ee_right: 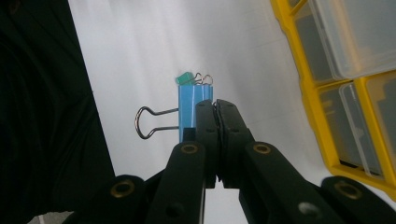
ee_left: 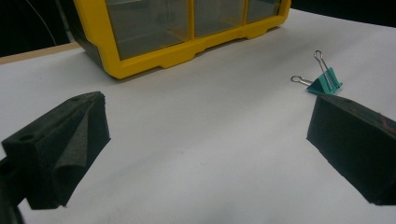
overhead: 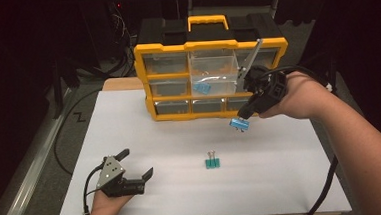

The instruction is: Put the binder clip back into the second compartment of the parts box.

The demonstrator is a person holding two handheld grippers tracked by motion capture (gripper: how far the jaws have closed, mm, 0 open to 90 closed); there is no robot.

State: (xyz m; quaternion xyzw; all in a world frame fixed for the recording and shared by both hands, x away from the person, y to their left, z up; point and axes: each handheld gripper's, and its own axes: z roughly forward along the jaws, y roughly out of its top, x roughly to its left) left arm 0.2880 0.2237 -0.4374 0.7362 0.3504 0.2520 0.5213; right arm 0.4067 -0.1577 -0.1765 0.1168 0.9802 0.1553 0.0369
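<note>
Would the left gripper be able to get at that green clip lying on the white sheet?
Probably yes. The left gripper is open and empty, and the green clip lies alone on the white sheet with bare surface between them. The right gripper holds a blue clip farther back.

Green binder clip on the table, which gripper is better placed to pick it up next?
Left. The left gripper sits open and empty on the white table, with the green binder clip just beyond its jaws. The right gripper is already shut on a blue binder clip near the yellow organizer.
</note>
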